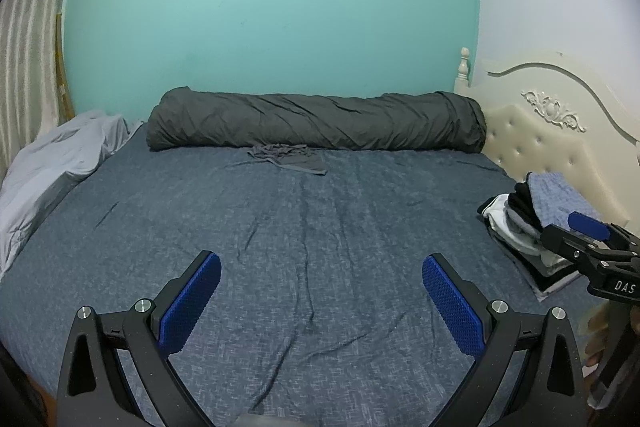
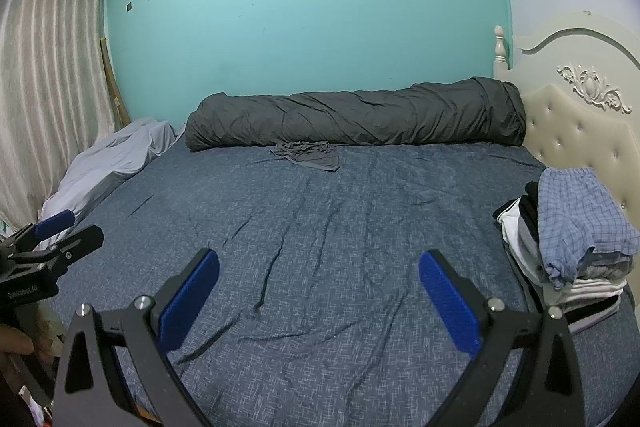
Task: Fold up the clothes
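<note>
A small crumpled grey garment (image 1: 289,158) lies far back on the blue bed sheet (image 1: 320,227), just in front of the rolled dark grey duvet (image 1: 316,121); it also shows in the right wrist view (image 2: 308,155). A stack of folded clothes (image 2: 576,243) topped by a blue checked piece sits at the bed's right edge; it also shows in the left wrist view (image 1: 532,227). My left gripper (image 1: 320,301) is open and empty above the near sheet. My right gripper (image 2: 319,301) is open and empty, also above the near sheet.
A light grey blanket (image 1: 52,167) is bunched at the bed's left side. A cream padded headboard (image 2: 580,131) stands at the right. A striped curtain (image 2: 48,67) hangs at the left. A teal wall is behind the bed.
</note>
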`<act>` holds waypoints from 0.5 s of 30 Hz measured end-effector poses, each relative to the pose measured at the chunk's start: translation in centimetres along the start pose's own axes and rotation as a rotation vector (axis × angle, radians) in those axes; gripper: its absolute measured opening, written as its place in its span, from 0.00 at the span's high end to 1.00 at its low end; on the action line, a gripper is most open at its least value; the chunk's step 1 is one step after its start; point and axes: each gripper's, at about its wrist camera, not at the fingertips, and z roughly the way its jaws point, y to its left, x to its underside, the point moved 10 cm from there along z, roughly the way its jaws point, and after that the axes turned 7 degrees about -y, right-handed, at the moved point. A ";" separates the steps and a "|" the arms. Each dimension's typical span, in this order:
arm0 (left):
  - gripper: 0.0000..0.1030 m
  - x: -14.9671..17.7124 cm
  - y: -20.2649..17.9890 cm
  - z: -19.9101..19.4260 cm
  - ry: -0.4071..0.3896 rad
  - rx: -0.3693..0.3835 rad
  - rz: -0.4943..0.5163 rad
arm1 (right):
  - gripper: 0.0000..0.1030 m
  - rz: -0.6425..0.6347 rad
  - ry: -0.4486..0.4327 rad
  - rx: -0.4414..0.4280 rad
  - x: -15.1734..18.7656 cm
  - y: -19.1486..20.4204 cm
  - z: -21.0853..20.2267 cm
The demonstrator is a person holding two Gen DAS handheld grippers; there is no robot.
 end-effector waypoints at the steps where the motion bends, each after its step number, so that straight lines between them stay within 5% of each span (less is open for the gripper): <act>1: 0.00 -0.1 -0.2 0.0 0.001 0.001 0.002 | 0.02 0.000 0.000 0.000 0.0 0.0 0.0; 15: 0.00 -0.4 -0.9 -0.4 -0.011 0.002 0.013 | 0.02 0.008 0.000 -0.004 0.3 -0.2 0.0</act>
